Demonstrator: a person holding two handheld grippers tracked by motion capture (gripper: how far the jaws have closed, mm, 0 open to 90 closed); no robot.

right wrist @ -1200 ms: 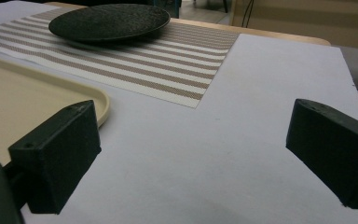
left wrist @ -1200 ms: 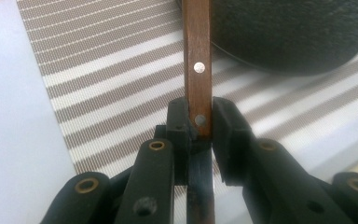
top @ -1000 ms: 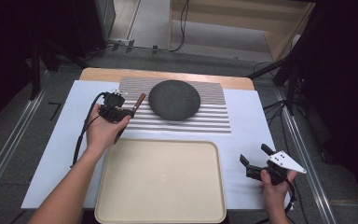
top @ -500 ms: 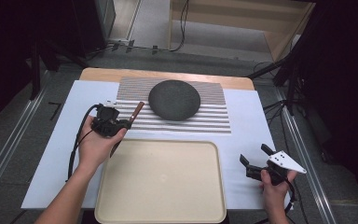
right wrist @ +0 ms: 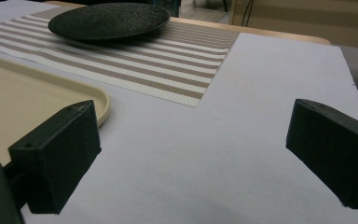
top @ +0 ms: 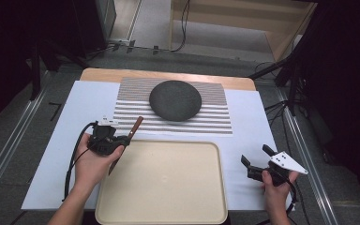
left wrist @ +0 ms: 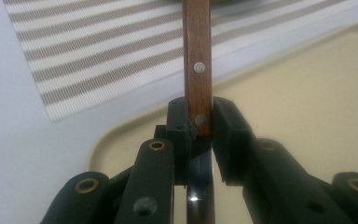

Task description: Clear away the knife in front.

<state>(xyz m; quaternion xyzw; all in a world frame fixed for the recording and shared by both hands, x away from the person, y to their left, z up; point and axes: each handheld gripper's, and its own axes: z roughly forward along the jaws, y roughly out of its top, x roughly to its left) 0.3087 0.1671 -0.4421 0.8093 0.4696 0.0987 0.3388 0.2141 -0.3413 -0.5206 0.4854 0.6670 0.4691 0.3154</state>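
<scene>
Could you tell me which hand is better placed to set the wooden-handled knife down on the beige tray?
Left: the left gripper already clamps the wooden-handled knife at the beige plastic tray's edge; the right gripper is open, right of it.

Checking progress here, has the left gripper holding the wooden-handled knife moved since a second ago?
Yes. The left gripper with the wooden-handled knife has come toward the camera, from beside the dark round plate to the beige tray.

In the right gripper view, the right gripper (right wrist: 191, 161) held its black jaws wide apart over white paper (right wrist: 242, 140), with a beige plastic tray (right wrist: 23, 98) at left and a dark round plate (right wrist: 109, 19) on a striped woven placemat (right wrist: 168, 65) at upper left.
</scene>
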